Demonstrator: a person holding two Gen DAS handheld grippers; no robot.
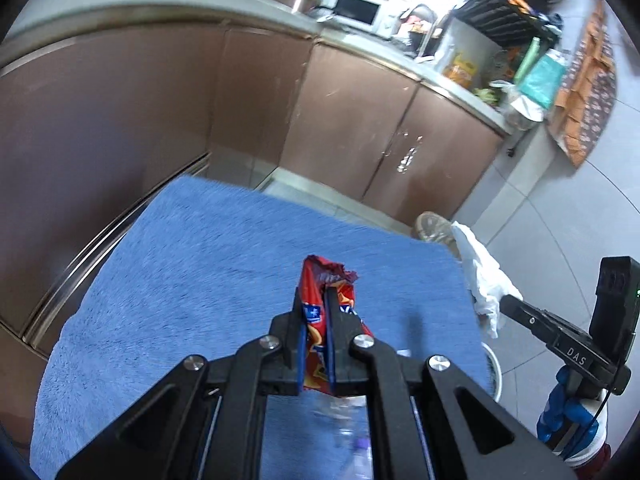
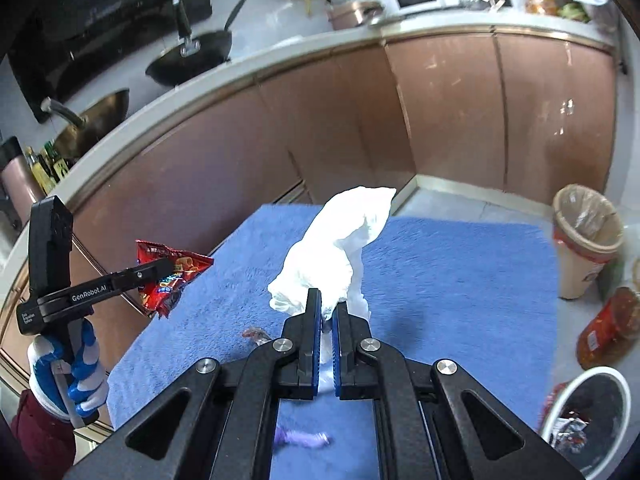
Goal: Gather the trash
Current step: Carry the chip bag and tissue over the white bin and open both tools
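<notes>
My left gripper [image 1: 315, 294] is shut on a crumpled red snack wrapper [image 1: 320, 280], held up above the blue mat [image 1: 192, 264]. From the right wrist view the same wrapper [image 2: 172, 276] hangs from the left gripper [image 2: 166, 266] at the mat's left edge. My right gripper [image 2: 329, 300] is shut on a white crumpled tissue [image 2: 340, 248], lifted over the blue mat [image 2: 460, 280]; in the left wrist view the tissue [image 1: 482, 276] hangs at the right. A white bin [image 2: 588, 412] with wrappers inside stands on the floor at lower right.
A small purple scrap [image 2: 302, 438] and a brownish scrap [image 2: 254, 334] lie on the mat. A lined tan bucket [image 2: 584, 240] and a red-labelled jar [image 2: 608, 328] stand on the floor to the right. Brown kitchen cabinets [image 2: 320, 120] curve behind. Gloved hands [image 2: 76, 372] hold the grippers.
</notes>
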